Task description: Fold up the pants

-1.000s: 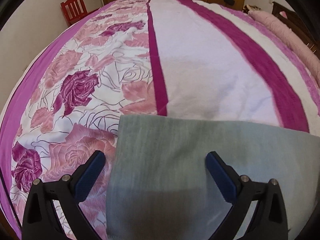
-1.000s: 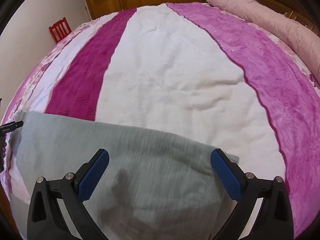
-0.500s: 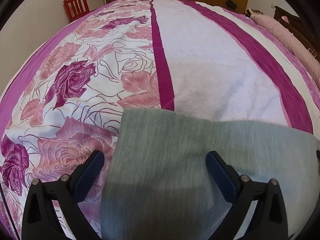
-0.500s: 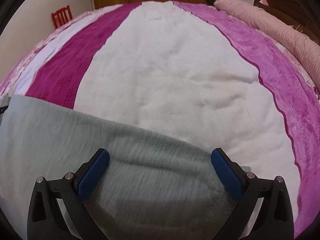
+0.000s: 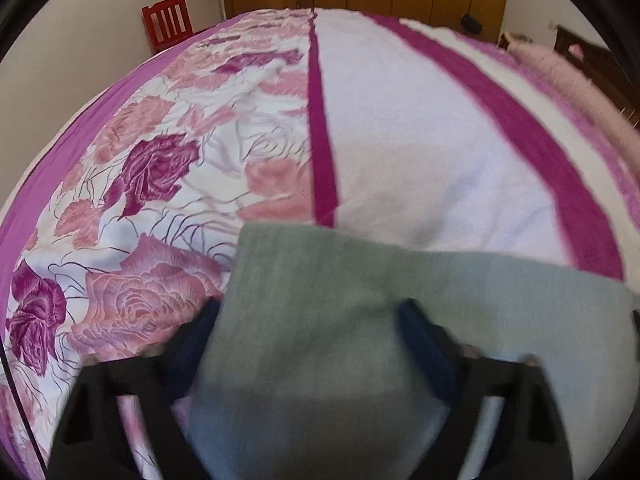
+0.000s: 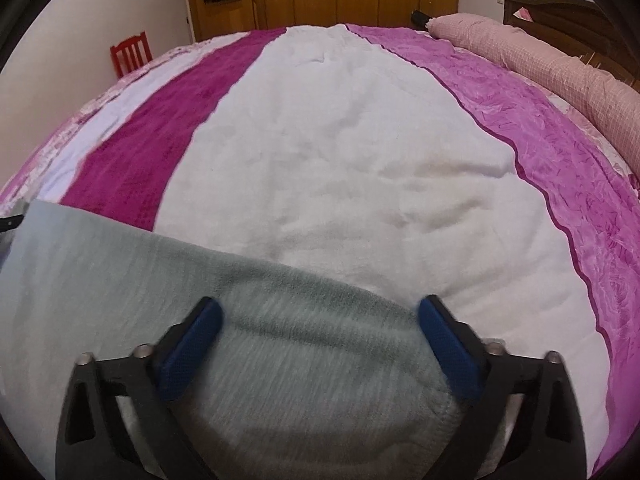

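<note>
Both grippers, left (image 5: 310, 316) and right (image 6: 320, 314), are closing their still-wide jaws, not yet pinching, over the near edge of the grey pants (image 5: 320, 300) lying flat on the bed (image 6: 340, 140), likely to lift that edge for folding.

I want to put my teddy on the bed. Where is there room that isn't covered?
Lots of room. The wide white band between the dark magenta stripe and the pink crinkled strip is bare. So is the rose-patterned part. The near edge is crowded: the grey-green pants lie there, with the left gripper and right gripper closing over them.
</note>
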Tool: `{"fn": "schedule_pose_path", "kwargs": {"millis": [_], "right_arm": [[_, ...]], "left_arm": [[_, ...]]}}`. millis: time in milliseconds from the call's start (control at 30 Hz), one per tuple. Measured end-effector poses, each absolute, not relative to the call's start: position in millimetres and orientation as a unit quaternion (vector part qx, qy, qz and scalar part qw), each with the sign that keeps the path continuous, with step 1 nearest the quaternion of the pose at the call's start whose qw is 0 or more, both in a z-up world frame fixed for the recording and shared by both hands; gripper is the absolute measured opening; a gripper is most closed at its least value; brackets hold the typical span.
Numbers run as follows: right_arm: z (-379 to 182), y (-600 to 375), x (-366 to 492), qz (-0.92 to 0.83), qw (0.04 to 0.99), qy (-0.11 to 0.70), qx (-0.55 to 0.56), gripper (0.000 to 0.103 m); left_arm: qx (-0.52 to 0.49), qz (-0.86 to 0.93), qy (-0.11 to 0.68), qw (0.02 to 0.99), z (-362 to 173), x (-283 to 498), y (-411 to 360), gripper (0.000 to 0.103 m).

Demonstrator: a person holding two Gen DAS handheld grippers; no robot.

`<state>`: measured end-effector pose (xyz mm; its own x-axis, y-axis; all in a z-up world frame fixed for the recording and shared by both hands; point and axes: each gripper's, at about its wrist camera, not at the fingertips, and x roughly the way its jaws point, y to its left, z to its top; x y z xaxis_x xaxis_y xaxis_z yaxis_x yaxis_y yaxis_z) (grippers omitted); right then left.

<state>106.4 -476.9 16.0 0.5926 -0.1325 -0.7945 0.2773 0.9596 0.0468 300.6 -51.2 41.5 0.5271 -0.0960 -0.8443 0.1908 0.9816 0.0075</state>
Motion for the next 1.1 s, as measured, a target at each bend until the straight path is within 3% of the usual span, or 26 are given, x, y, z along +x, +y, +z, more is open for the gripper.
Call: {"fn": "schedule_pose_path", "kwargs": {"millis": [67, 100, 167, 233, 300, 533, 1100], "right_arm": [[20.2, -475.9, 103.5, -0.113, 0.89, 0.434, 0.085, 0.067], [22.5, -475.3, 102.0, -0.114, 0.89, 0.433, 0.085, 0.054], [26.7, -474.0, 98.8, -0.095, 0.89, 0.436, 0.096, 0.028], [32.2, -474.3, 96.3, -0.086, 0.886, 0.443, 0.105, 0.016], [38.9, -477.9, 90.1, -0.072, 0.886, 0.441, 0.126, 0.011], [71.3, -480.8, 58.3, -0.039, 0.894, 0.406, 0.184, 0.008], [118.1, -443.8, -31.0, -0.028, 0.913, 0.383, 0.14, 0.008]], "left_arm": [[0.038, -0.083, 0.48, 0.873, 47.5, 299.3, -51.2, 0.047], [0.033, -0.086, 0.483, 0.871, 49.3, 300.2, -51.1, 0.041], [0.027, -0.09, 0.483, 0.871, 54.1, 298.6, -49.5, 0.018], [0.028, -0.095, 0.477, 0.873, 58.9, 294.8, -47.9, 0.009], [0.009, -0.113, 0.473, 0.874, 66.7, 286.6, -45.7, 0.007], [-0.01, -0.139, 0.435, 0.89, 105.6, 248.6, -42.6, 0.006], [-0.06, -0.153, 0.397, 0.903, 154.7, 146.9, 3.8, 0.006]]}}
